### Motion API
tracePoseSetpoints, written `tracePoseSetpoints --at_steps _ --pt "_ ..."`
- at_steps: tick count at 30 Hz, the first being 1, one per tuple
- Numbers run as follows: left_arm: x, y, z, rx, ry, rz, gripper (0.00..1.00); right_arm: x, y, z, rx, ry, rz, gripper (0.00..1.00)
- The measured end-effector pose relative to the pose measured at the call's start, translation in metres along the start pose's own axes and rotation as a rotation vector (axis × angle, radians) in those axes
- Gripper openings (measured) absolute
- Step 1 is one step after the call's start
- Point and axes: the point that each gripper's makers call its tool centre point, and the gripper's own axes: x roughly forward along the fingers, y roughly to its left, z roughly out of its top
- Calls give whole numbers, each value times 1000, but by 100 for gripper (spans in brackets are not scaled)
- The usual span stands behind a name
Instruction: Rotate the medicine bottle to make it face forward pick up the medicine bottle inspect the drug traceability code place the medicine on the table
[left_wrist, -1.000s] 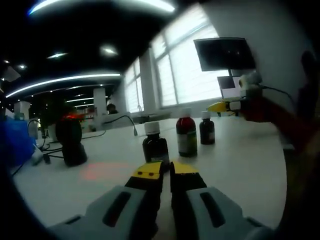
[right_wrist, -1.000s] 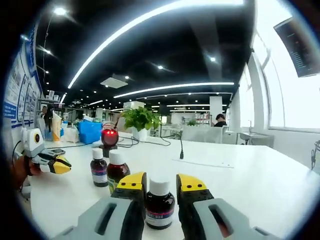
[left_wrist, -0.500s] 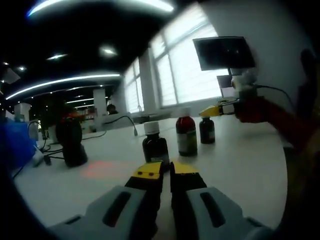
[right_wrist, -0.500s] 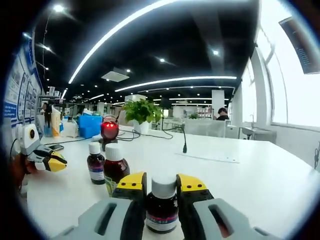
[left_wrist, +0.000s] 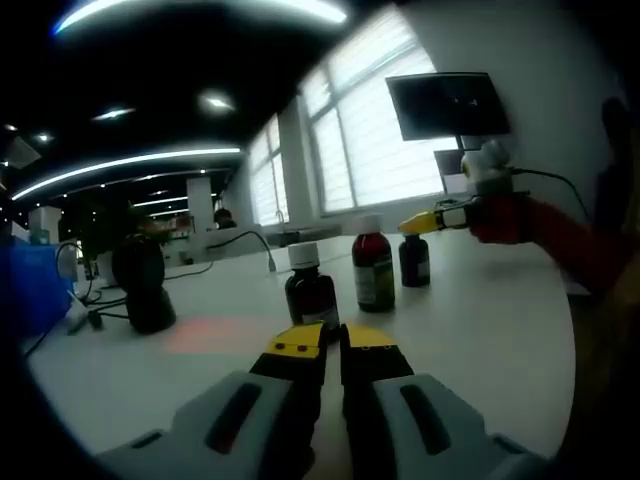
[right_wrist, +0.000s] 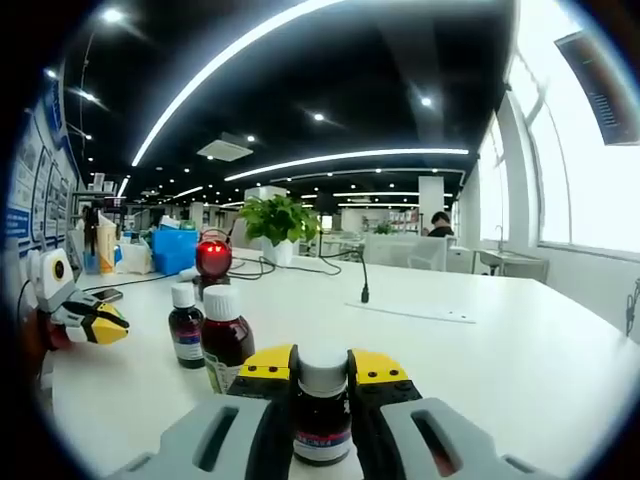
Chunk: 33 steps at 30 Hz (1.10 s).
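Note:
In the right gripper view a dark medicine bottle (right_wrist: 322, 428) with a white cap stands between my right gripper's (right_wrist: 322, 362) yellow-tipped jaws, which are shut on its neck. Whether its base touches the white table (right_wrist: 500, 370) is hidden. A red bottle (right_wrist: 226, 342) and a small dark bottle (right_wrist: 186, 326) stand to the left. In the left gripper view my left gripper (left_wrist: 332, 342) rests shut and empty low over the table, with a dark bottle (left_wrist: 311, 292), the red bottle (left_wrist: 373, 270) and the gripped bottle (left_wrist: 414, 262) beyond it, the right gripper (left_wrist: 420, 222) at its cap.
A black scanner (right_wrist: 213, 260) with a red light stands at the back left, its red glow on the table (left_wrist: 205, 340). Beyond it are a potted plant (right_wrist: 280, 222), a blue box (right_wrist: 175, 250), a microphone (right_wrist: 363, 290) and a paper sheet (right_wrist: 405, 312). The left gripper (right_wrist: 100, 328) sits at the left edge.
My right gripper's jaws, open around the white-capped bottle a second ago, have moved forward and shut on it. The left gripper has stayed put.

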Motion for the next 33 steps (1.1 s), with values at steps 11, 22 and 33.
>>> tracePoseSetpoints --at_steps 11,22,33 --pt "0 0 0 1 0 0 0 0 3 2 -12 25 3 15" --pt "-1 -1 2 -1 -2 2 0 3 3 9 2 27 -7 15" --pt "-1 -1 2 1 -6 0 0 19 -3 26 -4 23 -17 15"
